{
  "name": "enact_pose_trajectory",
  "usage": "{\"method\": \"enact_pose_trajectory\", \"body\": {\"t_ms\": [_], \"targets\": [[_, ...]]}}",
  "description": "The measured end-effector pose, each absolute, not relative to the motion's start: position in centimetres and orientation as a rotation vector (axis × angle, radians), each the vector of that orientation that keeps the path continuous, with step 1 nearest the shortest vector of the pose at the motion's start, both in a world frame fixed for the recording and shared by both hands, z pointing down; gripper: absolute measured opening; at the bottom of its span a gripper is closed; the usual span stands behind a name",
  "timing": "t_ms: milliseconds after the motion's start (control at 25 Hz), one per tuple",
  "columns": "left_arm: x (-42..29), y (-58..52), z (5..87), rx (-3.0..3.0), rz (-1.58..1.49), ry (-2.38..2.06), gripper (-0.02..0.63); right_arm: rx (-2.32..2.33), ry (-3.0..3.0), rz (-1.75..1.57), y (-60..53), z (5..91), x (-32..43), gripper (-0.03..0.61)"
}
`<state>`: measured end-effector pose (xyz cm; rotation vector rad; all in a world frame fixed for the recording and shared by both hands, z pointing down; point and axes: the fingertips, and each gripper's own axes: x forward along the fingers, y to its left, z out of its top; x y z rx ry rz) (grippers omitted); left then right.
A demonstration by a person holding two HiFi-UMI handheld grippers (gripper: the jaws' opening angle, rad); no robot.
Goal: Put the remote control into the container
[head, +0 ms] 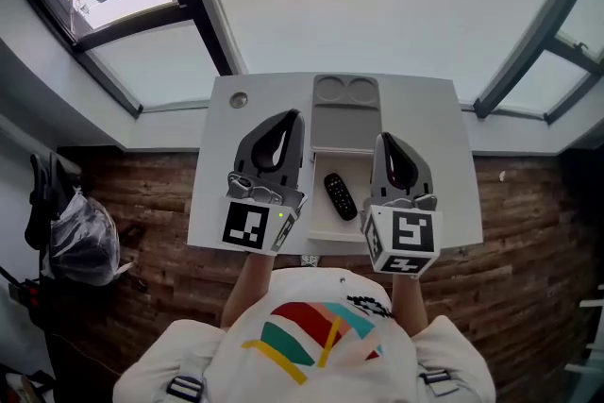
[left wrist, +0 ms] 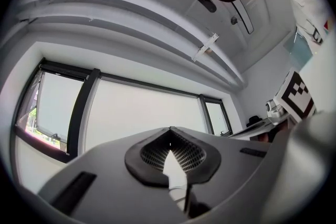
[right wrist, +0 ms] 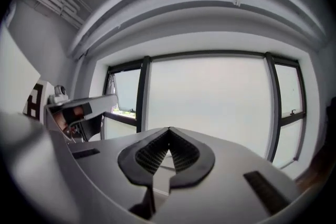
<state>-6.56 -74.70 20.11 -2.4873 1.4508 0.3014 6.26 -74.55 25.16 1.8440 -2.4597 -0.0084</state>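
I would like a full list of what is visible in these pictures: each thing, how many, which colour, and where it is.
table: one, white, centre, on a brown wooden floor.
container: one, grey, mid-table, two round hollows at its far end.
remote control: one, black, by the container's near end, between the grippers; whether it lies inside a compartment I cannot tell.
small round thing: one, grey, table's far left corner.
bag: one, dark and shiny, on the floor at far left.
windows: several, dark frames, ahead.
left gripper: one, grey, jaws shut, empty.
right gripper: one, grey, jaws shut, empty.
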Motion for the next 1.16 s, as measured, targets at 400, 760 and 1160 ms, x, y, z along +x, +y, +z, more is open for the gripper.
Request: {"method": "enact_pose_trajectory", "body": {"t_ms": [400,760,1160], "targets": [[-6.0,-74.4,19.9,-2.506,0.288,1.423,0.006,1.842,-2.635,-0.017,-72.5,22.8,6.0,0.000],[-5.9,-74.8,20.7,-2.517,0.258,1.429,0.006,1.824,-2.634,-0.008,-73.1,23.3,5.6,0.000],[-6.3,-75.8,21.4,-2.519,0.229,1.443,0.006,1.808,-2.649,-0.003,-74.1,23.5,5.1,0.000]]}}
